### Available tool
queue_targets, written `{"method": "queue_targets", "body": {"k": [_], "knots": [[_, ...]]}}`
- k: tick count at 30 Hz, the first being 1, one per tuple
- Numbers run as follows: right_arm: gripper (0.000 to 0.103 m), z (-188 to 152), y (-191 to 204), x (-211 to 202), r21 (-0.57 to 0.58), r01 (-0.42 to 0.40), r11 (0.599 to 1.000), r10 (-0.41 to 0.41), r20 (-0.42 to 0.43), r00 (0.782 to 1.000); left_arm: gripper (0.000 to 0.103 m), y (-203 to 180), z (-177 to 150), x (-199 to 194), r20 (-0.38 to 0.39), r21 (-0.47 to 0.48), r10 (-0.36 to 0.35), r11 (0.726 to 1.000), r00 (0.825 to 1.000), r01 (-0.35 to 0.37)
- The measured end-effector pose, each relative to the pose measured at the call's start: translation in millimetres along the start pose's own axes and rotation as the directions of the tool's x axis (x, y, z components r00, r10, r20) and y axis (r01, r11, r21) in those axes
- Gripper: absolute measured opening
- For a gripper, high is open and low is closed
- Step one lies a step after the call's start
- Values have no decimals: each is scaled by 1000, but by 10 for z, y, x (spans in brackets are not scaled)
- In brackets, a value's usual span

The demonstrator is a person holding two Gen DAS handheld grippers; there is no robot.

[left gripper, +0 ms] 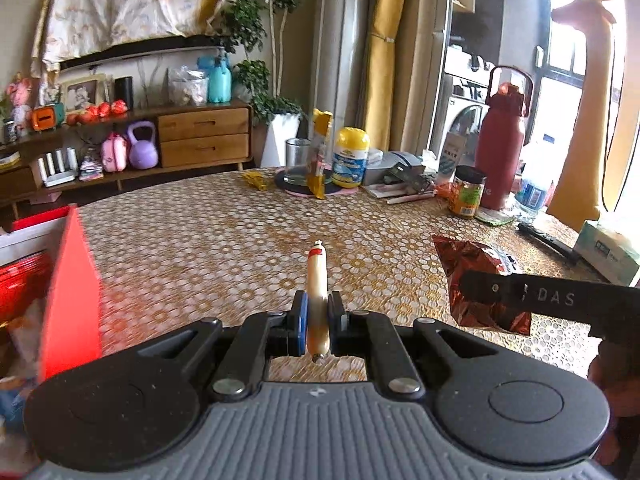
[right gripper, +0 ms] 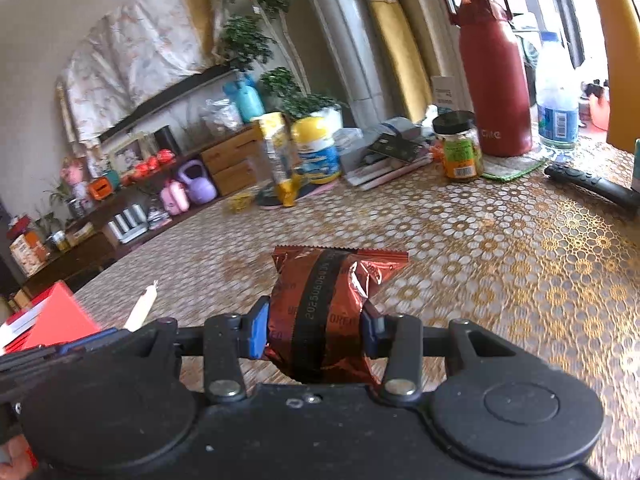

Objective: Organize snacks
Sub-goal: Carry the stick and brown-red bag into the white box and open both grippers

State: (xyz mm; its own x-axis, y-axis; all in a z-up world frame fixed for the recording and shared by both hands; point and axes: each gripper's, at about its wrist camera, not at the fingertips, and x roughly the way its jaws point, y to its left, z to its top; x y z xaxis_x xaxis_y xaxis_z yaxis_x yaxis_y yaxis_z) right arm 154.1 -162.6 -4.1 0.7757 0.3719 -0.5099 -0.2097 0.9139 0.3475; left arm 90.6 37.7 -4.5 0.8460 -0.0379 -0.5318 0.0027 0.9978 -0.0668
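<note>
My left gripper (left gripper: 318, 320) is shut on a thin sausage stick (left gripper: 317, 288) that points forward, above the patterned table (left gripper: 220, 240). The right gripper (right gripper: 316, 326) is shut on a red-brown foil snack packet (right gripper: 320, 300), its blue pads (right gripper: 258, 332) pressing the packet's sides. In the left wrist view that packet (left gripper: 472, 264) shows at the right, behind a black finger of the right gripper. The sausage stick (right gripper: 142, 308) appears at the lower left of the right wrist view. A red box (left gripper: 68, 280) stands at the left, by the table's edge.
At the table's far side stand a yellow-lidded jar (left gripper: 351, 156), a tall yellow snack bag (left gripper: 318, 156), a glass (left gripper: 298, 156), a dark red bottle (left gripper: 502, 140), a small jar (left gripper: 466, 192), a water bottle (right gripper: 556, 96), a remote (right gripper: 592, 186) and a tissue box (left gripper: 608, 248).
</note>
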Motion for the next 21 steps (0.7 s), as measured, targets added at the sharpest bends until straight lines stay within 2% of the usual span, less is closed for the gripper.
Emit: {"method": "queue_targets", "body": {"k": [11,21], "knots": [[42,-225,542,-427,-90,-91,992,92,6,996,10,256,-112,-537,52,-47,43,998,998,-40],[42,-331,1029,-632,-179,-162,970,166,12,986,10,613,-176,-923,94,-108,100,990,991,-89]]}}
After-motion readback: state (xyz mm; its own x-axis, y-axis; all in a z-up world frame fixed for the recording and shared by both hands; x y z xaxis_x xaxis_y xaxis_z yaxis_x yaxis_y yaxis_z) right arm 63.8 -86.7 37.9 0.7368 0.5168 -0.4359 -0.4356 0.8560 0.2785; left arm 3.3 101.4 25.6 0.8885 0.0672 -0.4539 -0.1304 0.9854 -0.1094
